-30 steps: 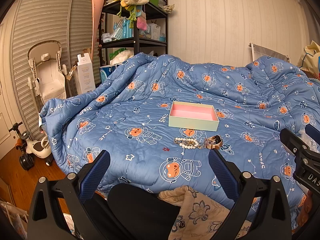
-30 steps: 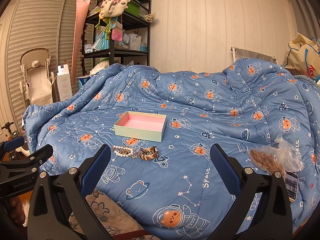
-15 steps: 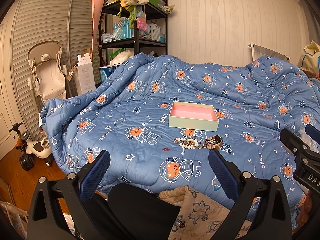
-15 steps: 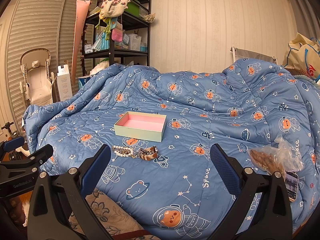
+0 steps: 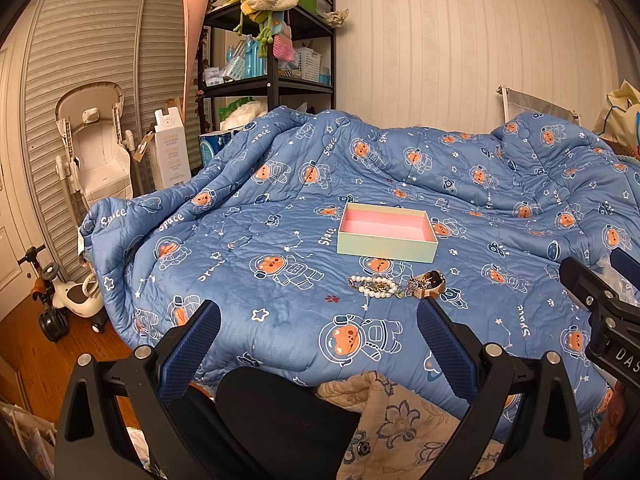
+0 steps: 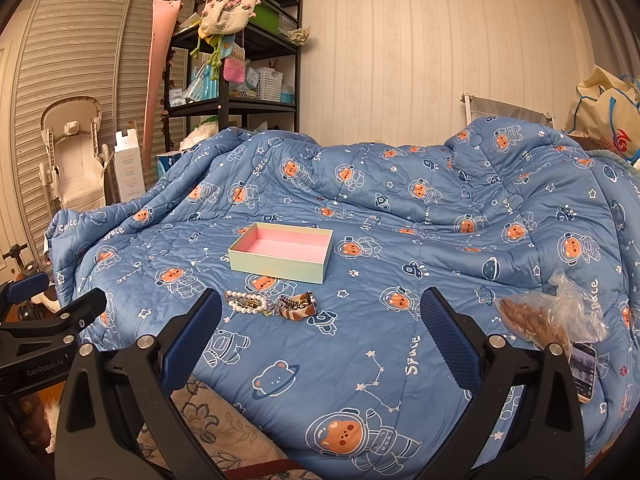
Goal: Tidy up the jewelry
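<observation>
Lying untouched near the blue astronaut-print quilt's (image 5: 280, 320) front edge, the white pearl bracelet (image 5: 374, 286) and brown-strapped watch (image 5: 430, 282) are sitting just before the empty mint box with pink lining (image 5: 386, 232). Nothing is shifting since a second ago; sorting is not starting. Both the left gripper (image 5: 318, 344) and right gripper (image 6: 320, 334) are staying spread wide, empty. "Space" is repeating across the quilt; "GenRobot.AI" is showing on the left gripper's body.

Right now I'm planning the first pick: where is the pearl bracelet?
The pearl bracelet lies on the blue quilt, just in front of the open box, touching the watch on its right.
</observation>
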Tool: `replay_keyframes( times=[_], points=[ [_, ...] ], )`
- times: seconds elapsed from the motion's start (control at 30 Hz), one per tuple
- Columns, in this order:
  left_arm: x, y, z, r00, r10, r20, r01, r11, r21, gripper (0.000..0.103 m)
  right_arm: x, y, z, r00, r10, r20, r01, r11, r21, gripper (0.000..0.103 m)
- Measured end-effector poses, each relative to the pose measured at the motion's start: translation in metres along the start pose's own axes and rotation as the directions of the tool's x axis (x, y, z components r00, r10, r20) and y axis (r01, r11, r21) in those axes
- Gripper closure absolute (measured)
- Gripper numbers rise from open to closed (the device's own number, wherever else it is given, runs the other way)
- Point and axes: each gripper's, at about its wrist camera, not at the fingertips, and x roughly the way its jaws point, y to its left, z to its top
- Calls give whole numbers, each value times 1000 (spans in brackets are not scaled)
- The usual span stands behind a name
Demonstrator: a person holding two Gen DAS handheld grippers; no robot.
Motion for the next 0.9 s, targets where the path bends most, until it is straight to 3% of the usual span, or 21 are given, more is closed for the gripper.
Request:
replay_keyframes(
  times=[0.6,0.73,0.9],
  points=[
    [3,2,-2,1000,-9,-17,9,1000,-4,6,18,3,-1,999,27,-44,-26,1000,9,5],
    [19,9,-3,995,-55,-84,53,998,-30,6,36,-8,-3,984,127,-123,-120,991,63,5],
    [53,28,-4,969,-168,-180,146,980,-132,6,70,-17,-13,961,158,-227,-143,986,83,5]
  ],
)
